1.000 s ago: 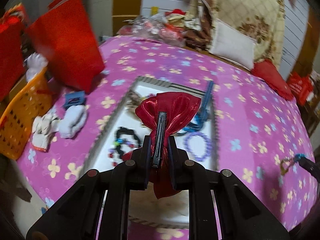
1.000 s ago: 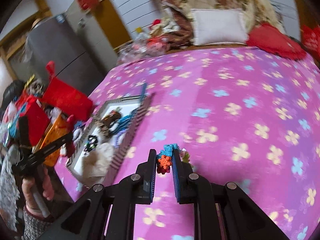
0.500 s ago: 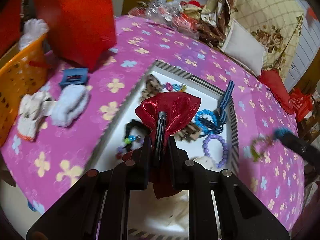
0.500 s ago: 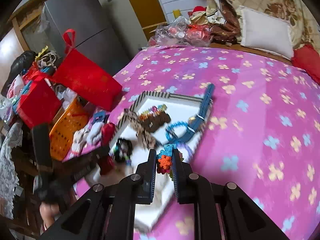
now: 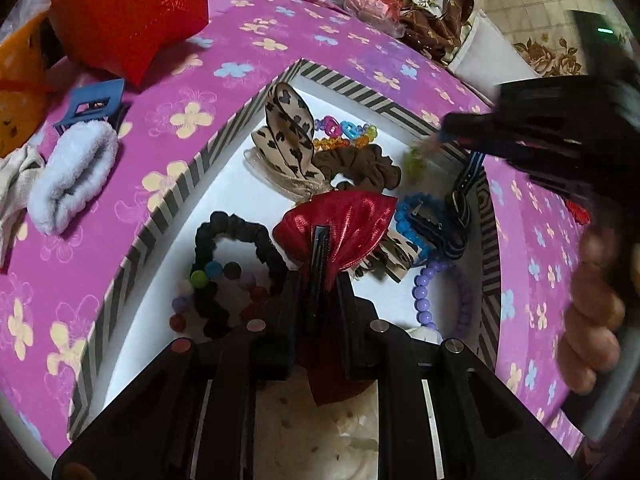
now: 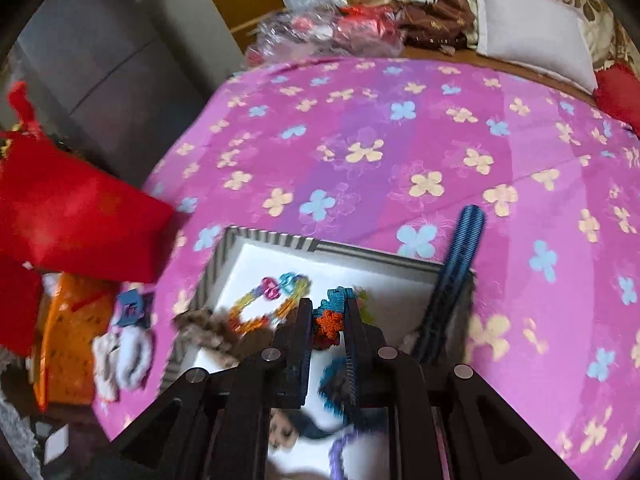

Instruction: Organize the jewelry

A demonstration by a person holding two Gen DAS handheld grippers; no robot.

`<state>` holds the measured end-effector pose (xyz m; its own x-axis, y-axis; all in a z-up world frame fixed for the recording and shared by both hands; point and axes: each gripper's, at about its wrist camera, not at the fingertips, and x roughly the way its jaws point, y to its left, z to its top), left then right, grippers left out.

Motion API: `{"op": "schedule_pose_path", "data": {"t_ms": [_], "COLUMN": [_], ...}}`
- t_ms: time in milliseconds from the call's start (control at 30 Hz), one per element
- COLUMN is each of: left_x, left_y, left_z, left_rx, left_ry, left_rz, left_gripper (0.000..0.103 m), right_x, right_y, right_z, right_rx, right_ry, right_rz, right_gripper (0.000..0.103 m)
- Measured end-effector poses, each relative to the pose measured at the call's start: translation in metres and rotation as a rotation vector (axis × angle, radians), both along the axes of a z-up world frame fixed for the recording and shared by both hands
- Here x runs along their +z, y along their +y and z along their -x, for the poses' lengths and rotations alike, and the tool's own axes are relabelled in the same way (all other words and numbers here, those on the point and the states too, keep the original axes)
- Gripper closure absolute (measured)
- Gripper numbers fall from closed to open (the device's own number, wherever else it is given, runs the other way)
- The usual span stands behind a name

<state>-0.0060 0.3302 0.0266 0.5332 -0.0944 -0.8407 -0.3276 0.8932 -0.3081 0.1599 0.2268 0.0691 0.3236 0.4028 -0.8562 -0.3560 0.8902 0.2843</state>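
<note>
left hand-held gripper (image 5: 318, 280): clamped on red bow (image 5: 340, 226) | right hand-held gripper (image 6: 329, 320): clamped on flower bracelet (image 6: 330, 318) | both over striped tray (image 5: 188, 178)

Left gripper (image 5: 318, 276): jaws closed on the clip of a red satin bow (image 5: 340, 226), held above the striped-rim tray (image 5: 176, 188). Tray holds black scrunchie (image 5: 236, 236), leopard-print ribbon (image 5: 290, 140), brown scrunchie (image 5: 360, 164), purple bead bracelet (image 5: 424, 300). Right gripper (image 5: 532, 136) blurred over the tray's far corner.
</note>
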Motion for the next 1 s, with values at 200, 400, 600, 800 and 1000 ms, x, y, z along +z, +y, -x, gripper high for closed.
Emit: {"op": "schedule_pose_path", "data": {"t_ms": [200, 400, 600, 800, 1000], "left_x": [0.003, 0.007, 0.015, 0.016, 0.016], "left_y": [-0.002, -0.003, -0.004, -0.005, -0.010], "left_z": [0.002, 0.003, 0.009, 0.017, 0.025], "left_rx": [0.002, -0.008, -0.007, -0.016, -0.011], "left_ry": [-0.014, -0.033, -0.080, -0.082, -0.079], "left_rz": [-0.048, -0.022, -0.030, -0.062, -0.130], "left_gripper": [0.080, 0.059, 0.054, 0.054, 0.054], "right_x": [-0.033, -0.040, -0.014, 0.014, 0.015], "right_y": [-0.002, -0.024, -0.047, -0.087, -0.145], "right_z": [-0.014, -0.013, 0.004, 0.059, 0.122], "right_rx": [-0.047, -0.088, -0.110, -0.092, -0.115], "right_ry": [0.077, 0.095, 0.041, -0.047, -0.068], "right_rz": [0.003, -0.012, -0.072, -0.052, -0.018], "right_gripper": [0.089, 0.076, 0.055, 0.054, 0.054]}}
